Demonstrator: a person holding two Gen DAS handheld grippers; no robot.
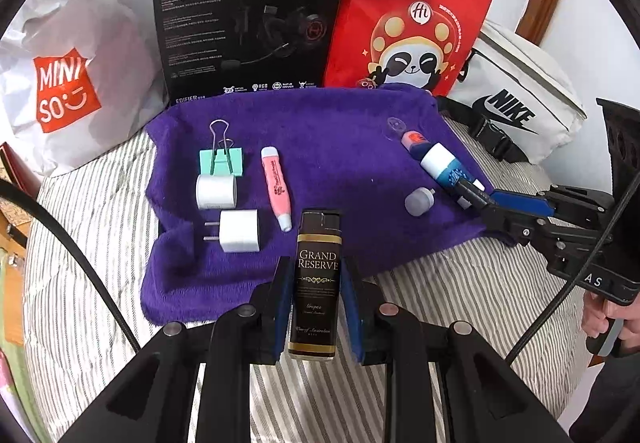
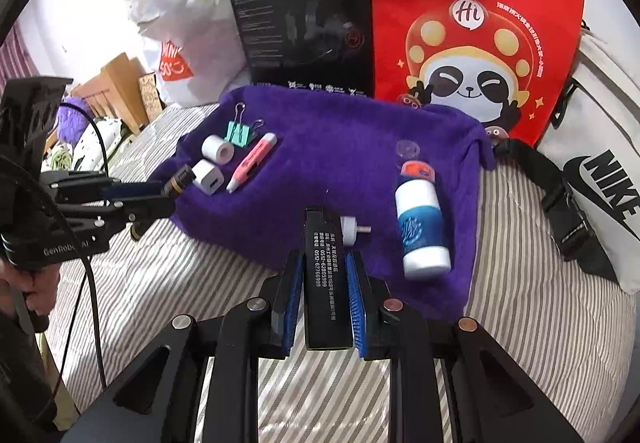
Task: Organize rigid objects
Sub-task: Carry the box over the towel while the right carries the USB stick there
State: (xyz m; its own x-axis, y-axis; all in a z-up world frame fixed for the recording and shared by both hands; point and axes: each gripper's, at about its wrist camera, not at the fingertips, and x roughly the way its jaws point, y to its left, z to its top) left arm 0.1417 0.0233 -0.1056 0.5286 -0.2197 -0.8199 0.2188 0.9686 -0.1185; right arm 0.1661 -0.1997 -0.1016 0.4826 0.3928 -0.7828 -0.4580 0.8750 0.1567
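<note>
Black "Grand Reserve" lighter clamped in left gripper; right gripper grips black printed lighter. Lower each level onto purple towel's near edge.

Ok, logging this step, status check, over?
Left gripper shut on Grand Reserve bottle. Right gripper shut on black lighter. Both low over purple towel. Nothing blocking.

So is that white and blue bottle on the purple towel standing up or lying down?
Lying down. The white and blue bottle rests on its side on the purple towel, orange cap end pointing toward the red panda bag.
</note>
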